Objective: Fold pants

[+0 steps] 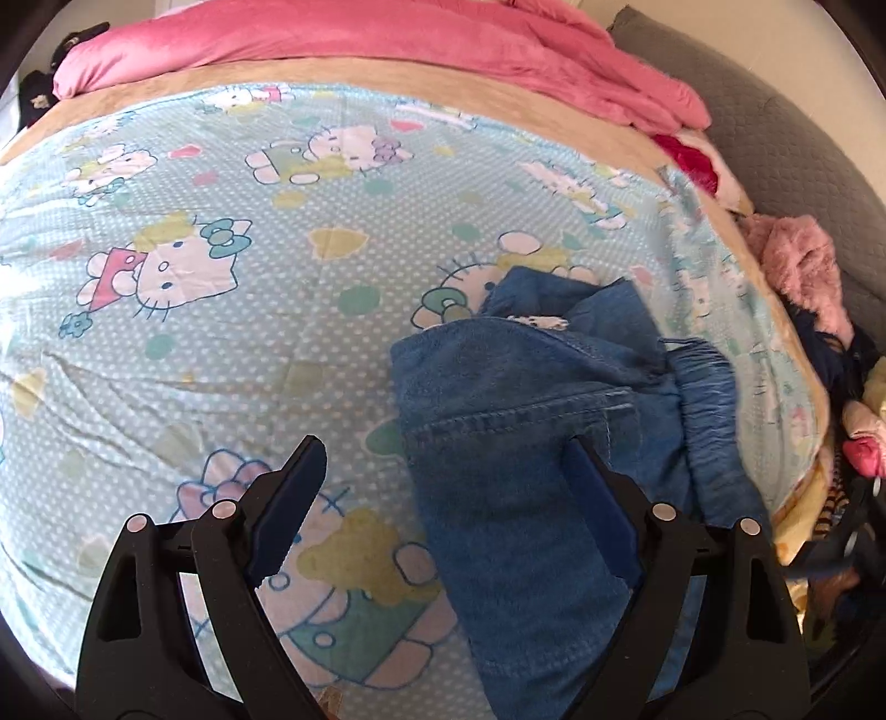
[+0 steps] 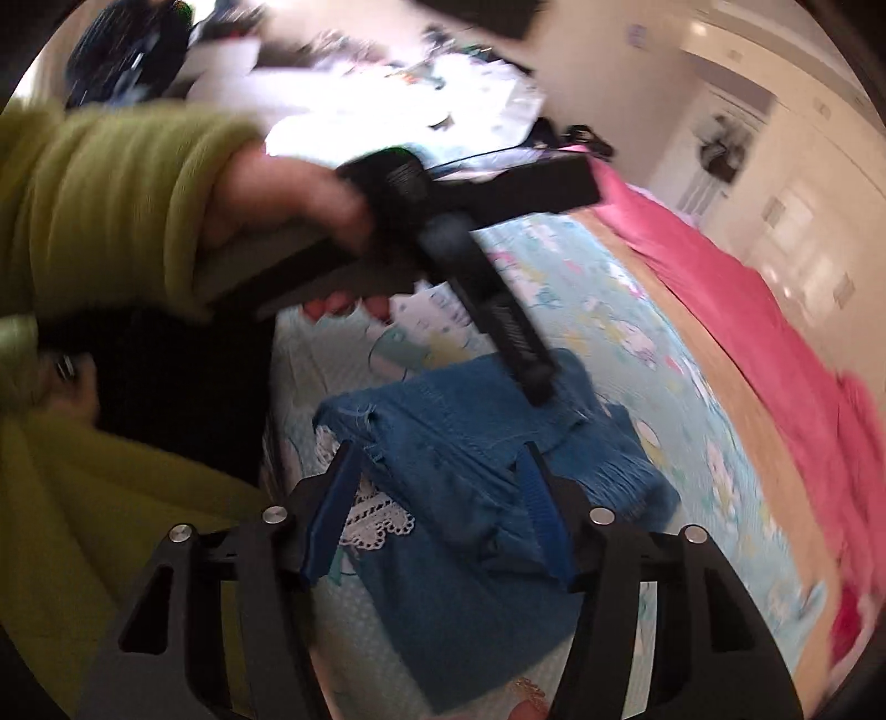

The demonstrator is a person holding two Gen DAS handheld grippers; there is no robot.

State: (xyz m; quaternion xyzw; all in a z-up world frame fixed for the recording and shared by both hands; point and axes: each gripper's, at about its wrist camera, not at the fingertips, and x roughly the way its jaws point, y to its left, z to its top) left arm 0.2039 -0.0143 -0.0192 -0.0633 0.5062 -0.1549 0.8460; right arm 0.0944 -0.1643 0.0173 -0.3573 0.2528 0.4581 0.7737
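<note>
i see the folded blue denim pants point(image 1: 531, 443) lying on the light blue cartoon-print bedsheet point(image 1: 194, 232). the left gripper point(image 1: 443, 471) is spread, gripping nothing. only the right wrist view shows my left hand point(image 2: 288, 194) and the white lace trim point(image 2: 371, 515); the right gripper point(image 2: 437, 471) is spread, empty. a pink quilt point(image 1: 387, 39) lies beyond.

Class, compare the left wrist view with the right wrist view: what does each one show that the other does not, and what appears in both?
Only the left wrist view shows the left gripper from behind, open over the pants, and a fluffy pink garment at the bed's edge.

Only the right wrist view shows the person's left hand in a green sleeve, plus the open right gripper.

Both show the blue denim pants on the cartoon-cat bedsheet, with a pink blanket beyond.
</note>
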